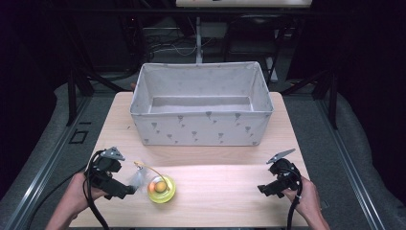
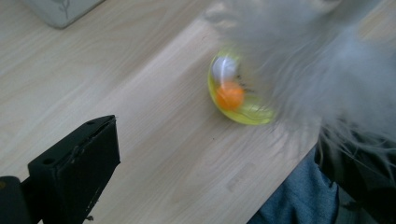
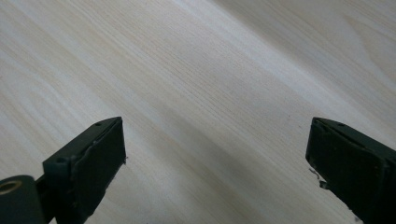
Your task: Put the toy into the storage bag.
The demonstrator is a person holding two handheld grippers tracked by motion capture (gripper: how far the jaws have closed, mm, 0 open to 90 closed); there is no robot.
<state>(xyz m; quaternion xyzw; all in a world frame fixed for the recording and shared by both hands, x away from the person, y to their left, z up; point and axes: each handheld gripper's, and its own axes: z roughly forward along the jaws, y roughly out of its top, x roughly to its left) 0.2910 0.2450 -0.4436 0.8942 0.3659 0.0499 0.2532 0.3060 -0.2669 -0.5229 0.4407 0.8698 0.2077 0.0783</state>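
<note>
Your left hand-held gripper (image 1: 130, 190) sits just left of the yellow toy (image 1: 161, 188), feathers (image 2: 322, 70) across its jaws, spread unclear. Your right hand-held gripper (image 1: 261, 189), jaws apart, hovers well right of it above the worktop (image 1: 225, 191).

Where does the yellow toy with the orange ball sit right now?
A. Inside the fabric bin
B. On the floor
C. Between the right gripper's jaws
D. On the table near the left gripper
D: the yellow toy rests on the table just beside the left gripper, in front of the fabric bin.
</note>
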